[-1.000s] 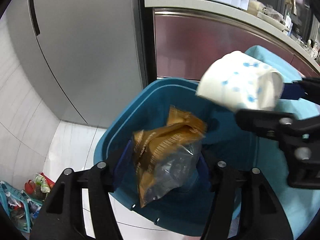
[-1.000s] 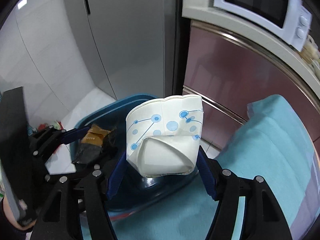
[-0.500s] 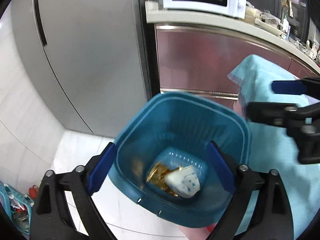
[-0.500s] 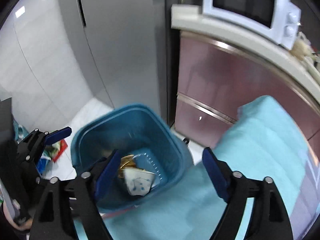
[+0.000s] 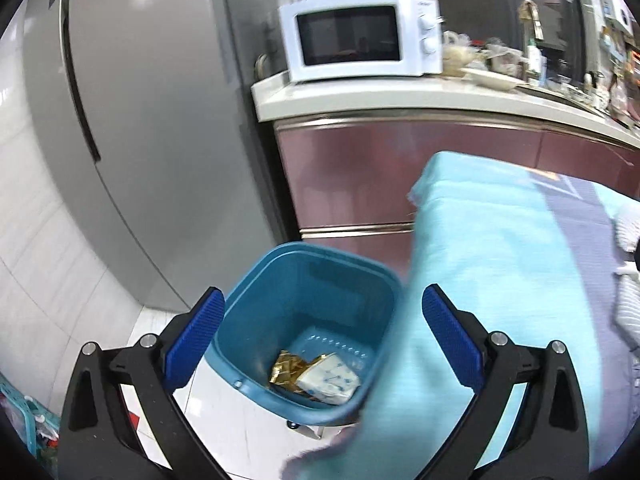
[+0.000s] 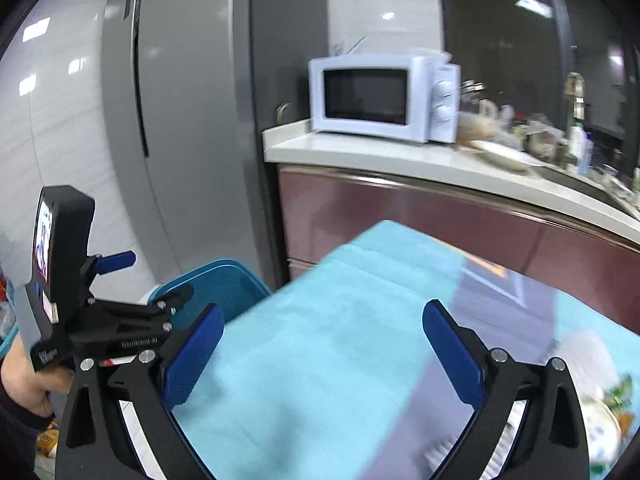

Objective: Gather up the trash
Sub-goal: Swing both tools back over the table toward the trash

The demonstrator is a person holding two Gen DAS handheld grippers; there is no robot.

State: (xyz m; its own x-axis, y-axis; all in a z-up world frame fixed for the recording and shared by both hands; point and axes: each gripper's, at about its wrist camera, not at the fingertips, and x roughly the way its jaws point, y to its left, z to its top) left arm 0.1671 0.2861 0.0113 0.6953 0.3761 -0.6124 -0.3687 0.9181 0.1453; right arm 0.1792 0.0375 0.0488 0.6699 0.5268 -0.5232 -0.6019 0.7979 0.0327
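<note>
The blue trash bin [image 5: 308,258] stands on the floor beside a table under a turquoise cloth [image 5: 500,280]. At its bottom lie a gold snack wrapper [image 5: 285,368] and a white paper cup with blue dots [image 5: 329,380]. My left gripper [image 5: 320,320] hovers above the bin; its jaws are opening with nothing between them. My right gripper [image 6: 324,320] is over the turquoise cloth [image 6: 340,352], its jaws also opening and empty. In the right wrist view the bin [image 6: 224,280] and the left gripper [image 6: 148,278] sit at the left. More litter [image 6: 600,428] lies blurred on the table's right.
A grey fridge [image 5: 152,128] stands behind the bin. A white microwave [image 5: 360,36] sits on the counter [image 5: 400,100] above maroon cabinets [image 5: 380,172]. A teal basket of small items [image 5: 24,420] is on the floor at the left. A white crumpled thing [image 6: 586,350] rests on the cloth.
Both grippers opened. The wrapper and the paper cup dropped into the bin. Both grippers rose and drew back, and the right one swung right over the table.
</note>
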